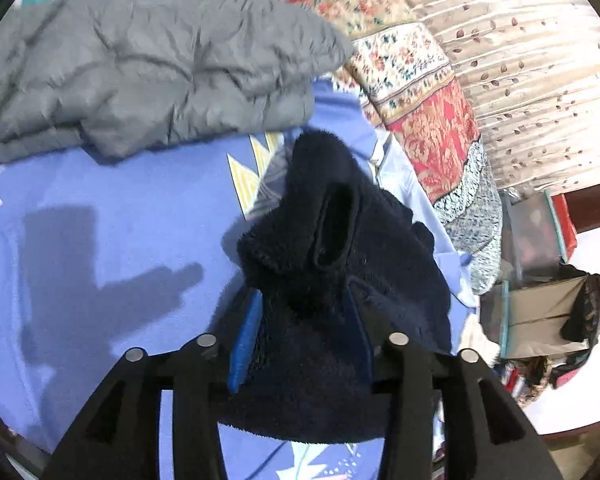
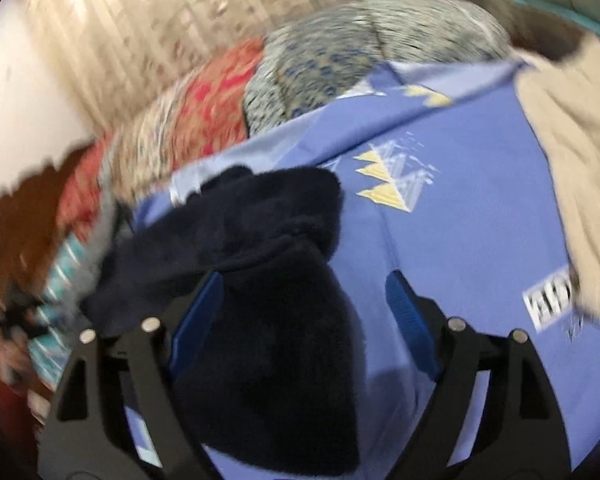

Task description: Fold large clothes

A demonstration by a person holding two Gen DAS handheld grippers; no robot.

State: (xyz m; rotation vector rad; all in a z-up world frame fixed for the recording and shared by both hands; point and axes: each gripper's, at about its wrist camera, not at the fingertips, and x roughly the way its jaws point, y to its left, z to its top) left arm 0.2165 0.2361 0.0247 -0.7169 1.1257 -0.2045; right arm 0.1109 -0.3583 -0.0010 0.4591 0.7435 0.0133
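A: Two grippers, one garment. At the bottom of the left wrist view, the left gripper (image 1: 304, 340) has the dark navy fleece (image 1: 332, 280) bunched between its blue pads (image 1: 244, 340); the jaws stand fairly wide, but the thick pile fills the gap, so I read it as pinching the cloth.

B: And the right gripper (image 2: 308, 328)?

A: Its jaws are spread. The fleece (image 2: 268, 320) lies against the pad at the lower left of that frame, while the other pad (image 2: 410, 320) stands apart from it over bare sheet. The picture is blurred, so I would not swear to a hold, but nothing is clamped between the two.

B: Why hold it bunched like that?

A: My guess: one side is lifted so an edge can be found and laid flat. The open cuff or sleeve mouth (image 1: 336, 228) points up in the middle of the left view, so this looks like a sleeve end.

B: Where does the fleece sit?

A: On the blue printed bedsheet (image 1: 120, 220), toward its right edge in the left view. Further up, at the upper left, a grey quilted jacket (image 1: 148, 80) rests apparently already folded. Beyond that, upper right, a stack of patterned quilts (image 1: 420, 100) stands against the curtain (image 1: 540, 80).

B: And the beige thing?

A: A beige cloth (image 2: 572, 160) at the right edge of the right view, lying on the sheet.
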